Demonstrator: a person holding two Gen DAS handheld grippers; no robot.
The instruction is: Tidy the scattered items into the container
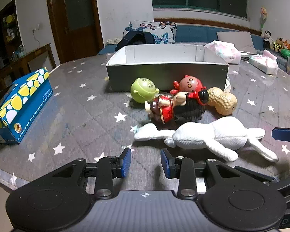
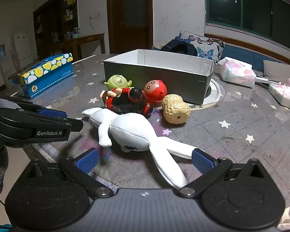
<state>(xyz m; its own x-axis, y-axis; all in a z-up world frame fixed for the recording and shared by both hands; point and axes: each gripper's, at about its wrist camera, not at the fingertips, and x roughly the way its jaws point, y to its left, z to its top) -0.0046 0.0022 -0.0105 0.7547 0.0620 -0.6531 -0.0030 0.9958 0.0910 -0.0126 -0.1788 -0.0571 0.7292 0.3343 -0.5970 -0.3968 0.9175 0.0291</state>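
On the star-patterned desk (image 1: 71, 104), in front of the near wall of the open grey container (image 1: 167, 77), the scattered toys lie in a tight cluster. A green round toy (image 1: 143, 92) and a red round toy (image 1: 189, 85) sit closest to the container wall, the red one just in front of it. A figurine in red with a black base (image 1: 176, 106) lies on its side against them, and a tan peanut-shaped toy (image 1: 222, 100) rests just to the right, touching the figurine's black end. Nearest the cameras, a white plush rabbit (image 1: 208, 135) lies flat on the desk, its long ears stretching toward the right hand-held gripper (image 2: 145, 161).

That right hand-held gripper has its jaws spread wide, with one ear of the rabbit lying between its blue pads (image 2: 87, 161); the pads are not closed on it. The left hand-held gripper (image 1: 146, 163) hovers low over the desk just short of the rabbit, jaws partly open and holding nothing.

Only the bare white inner walls of the container are visible. A blue tissue box (image 1: 23, 104) with yellow and white spots stands well to the left, and soft tissue packs (image 1: 225, 52) lie to the right beyond the container.
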